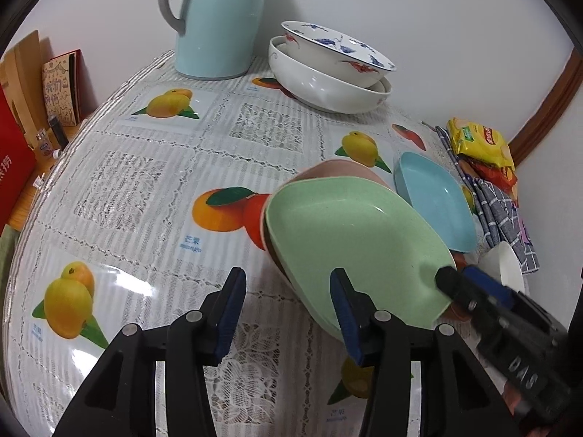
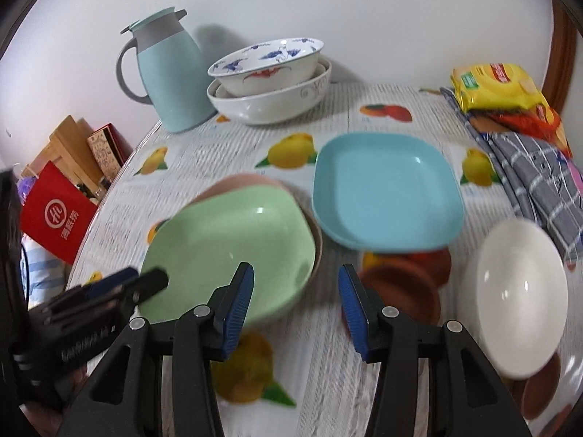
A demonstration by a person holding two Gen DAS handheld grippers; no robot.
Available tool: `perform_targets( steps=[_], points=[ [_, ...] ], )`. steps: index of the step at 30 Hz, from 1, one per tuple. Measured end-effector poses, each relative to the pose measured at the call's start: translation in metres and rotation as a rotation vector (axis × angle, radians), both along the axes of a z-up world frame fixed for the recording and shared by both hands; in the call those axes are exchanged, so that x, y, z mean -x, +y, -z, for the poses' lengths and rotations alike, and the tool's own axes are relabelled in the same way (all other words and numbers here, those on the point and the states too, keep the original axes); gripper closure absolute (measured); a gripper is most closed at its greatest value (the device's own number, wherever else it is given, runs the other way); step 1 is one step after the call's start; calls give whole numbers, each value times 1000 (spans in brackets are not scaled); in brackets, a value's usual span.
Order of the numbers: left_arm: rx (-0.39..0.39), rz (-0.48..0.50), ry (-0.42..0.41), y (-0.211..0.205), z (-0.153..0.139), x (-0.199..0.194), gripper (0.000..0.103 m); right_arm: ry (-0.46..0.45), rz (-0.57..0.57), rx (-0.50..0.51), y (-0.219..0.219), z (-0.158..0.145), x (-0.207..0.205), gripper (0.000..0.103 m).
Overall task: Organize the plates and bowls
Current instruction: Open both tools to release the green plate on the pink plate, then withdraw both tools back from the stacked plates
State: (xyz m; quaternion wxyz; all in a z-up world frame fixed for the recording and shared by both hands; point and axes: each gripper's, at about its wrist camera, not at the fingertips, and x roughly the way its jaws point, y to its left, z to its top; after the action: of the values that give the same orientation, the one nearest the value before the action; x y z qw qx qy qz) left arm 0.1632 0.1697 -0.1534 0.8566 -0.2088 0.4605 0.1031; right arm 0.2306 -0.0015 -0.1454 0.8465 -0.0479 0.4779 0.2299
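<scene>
Centrally: green plate (image 2: 233, 244) nested on pink plate (image 2: 251, 181), mid-table; blue plate (image 2: 386, 196) just beside. Patterned bowl (image 2: 269, 65) sits inside white bowl (image 2: 269, 103), by jug (image 2: 171, 73). Right view alone shows small white bowl (image 2: 517, 298) whole, brown saucers (image 2: 400, 284). Left gripper (image 1: 288, 313), right gripper (image 2: 296, 298): jaws apart, holding nothing.

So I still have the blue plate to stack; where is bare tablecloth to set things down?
Free: the wide stretch left of the green plate, in front of the thermos. Crowded: the right side, with blue plate, white bowl, snack packets.
</scene>
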Motion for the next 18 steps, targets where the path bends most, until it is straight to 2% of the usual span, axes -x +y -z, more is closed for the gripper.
perform_targets(
  steps=[7,10,18],
  points=[
    [5,21,5,-7,3,2,57,9,18,-3,1,6,8,58],
    [-1,25,-1,-6,0,3,52,-11,26,16,5,8,4,58],
    [6,40,6,-6,2,3,49,-58,36,52,10,20,-13,58]
  ],
)
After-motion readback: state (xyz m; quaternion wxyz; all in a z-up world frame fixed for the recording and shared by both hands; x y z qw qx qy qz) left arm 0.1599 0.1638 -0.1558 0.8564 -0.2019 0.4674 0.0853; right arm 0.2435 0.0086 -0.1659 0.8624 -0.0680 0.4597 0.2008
